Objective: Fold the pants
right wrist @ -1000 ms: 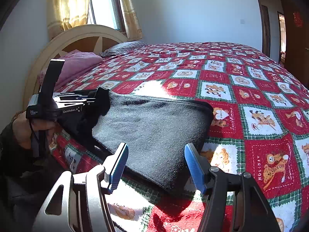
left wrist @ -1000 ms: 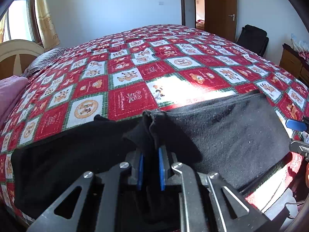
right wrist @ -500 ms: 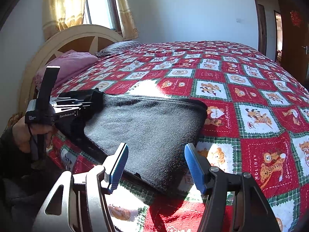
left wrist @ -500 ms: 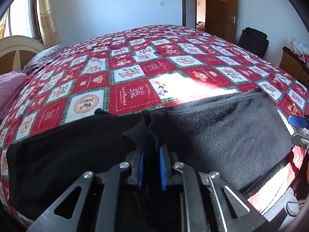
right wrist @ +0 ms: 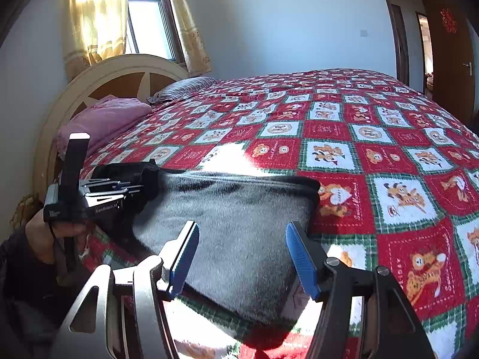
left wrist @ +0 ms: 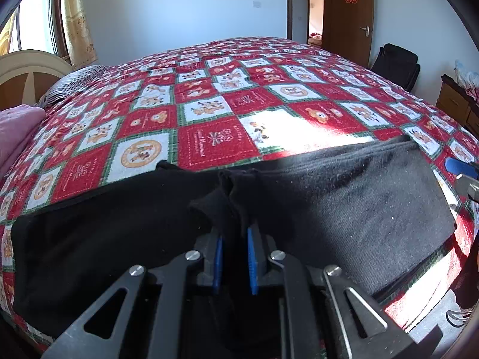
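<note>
Left gripper (left wrist: 234,261) has its blue pads (left wrist: 217,264) drawn narrow on a bunched fold of the pants (left wrist: 344,209), and the black cloth rises in a small crest just beyond the fingertips. Seen from the right wrist view, this gripper (right wrist: 119,187) sits at the left end of the pants with dark cloth gathered around its tips, and the left hand (right wrist: 57,233) grips its handle below. Right gripper (right wrist: 242,257) stands wide, its two blue pads (right wrist: 184,260) well apart with nothing between them, hovering over the near edge of the pants (right wrist: 236,224). One of its blue tips (left wrist: 459,166) shows at the right edge of the left wrist view, just beside the right end of the cloth. The pants lie flat along the near side of the bed (right wrist: 374,155), spread left to right in a long band; the right part lies in sunlight and looks grey, the left part is in shade and looks black. A layered edge runs along the far side of the right part. The bed wears a red, white and green check quilt with cartoon animals. At its head are a cream headboard (right wrist: 119,68), a pink blanket (right wrist: 104,119) and a striped pillow (right wrist: 182,88). A window with yellow curtains (right wrist: 92,30) lies behind the headboard, and a brown door (left wrist: 348,15) stands at the far wall.
</note>
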